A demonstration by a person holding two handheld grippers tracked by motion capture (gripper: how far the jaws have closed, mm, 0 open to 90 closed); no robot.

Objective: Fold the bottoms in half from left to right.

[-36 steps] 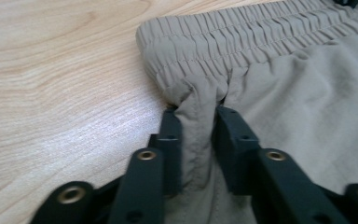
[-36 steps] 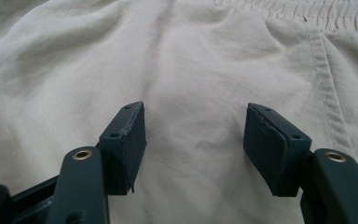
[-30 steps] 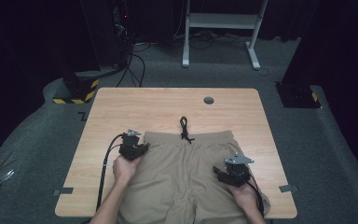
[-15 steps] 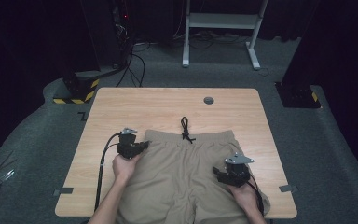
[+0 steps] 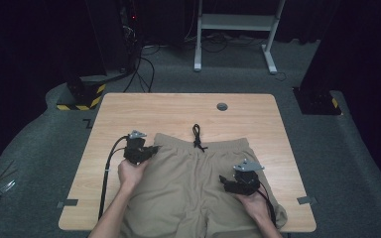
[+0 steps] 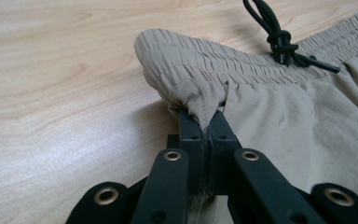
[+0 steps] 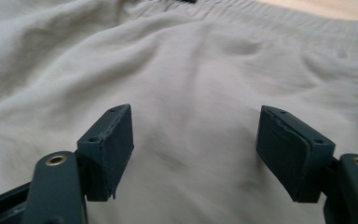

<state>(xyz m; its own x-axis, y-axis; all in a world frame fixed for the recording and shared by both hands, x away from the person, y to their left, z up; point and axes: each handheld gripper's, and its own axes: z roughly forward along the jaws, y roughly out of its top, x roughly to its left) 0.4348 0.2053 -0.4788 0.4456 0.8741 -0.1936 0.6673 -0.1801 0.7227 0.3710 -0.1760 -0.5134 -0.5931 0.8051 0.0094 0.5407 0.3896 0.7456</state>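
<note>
Tan shorts (image 5: 193, 178) lie flat on the wooden table (image 5: 178, 111), waistband away from the person, with a black knotted drawstring (image 5: 197, 137) at the waist. My left gripper (image 5: 151, 149) is shut on the waistband's left corner, and the pinched fabric (image 6: 200, 105) bunches up just above its jaws, lifted a little off the wood. My right gripper (image 5: 224, 179) hovers low over the right leg of the shorts (image 7: 196, 93), open, with bare cloth between its two pads (image 7: 114, 140).
A round grommet hole (image 5: 222, 106) sits near the table's far edge. Beyond the table stand a white desk frame (image 5: 235, 29), black cases and floor cables (image 5: 141, 64). Tape patches (image 5: 69, 203) mark the table's front corners.
My left gripper has slid slightly up and to the right with the waistband corner in it. The right gripper stays over the right leg.
</note>
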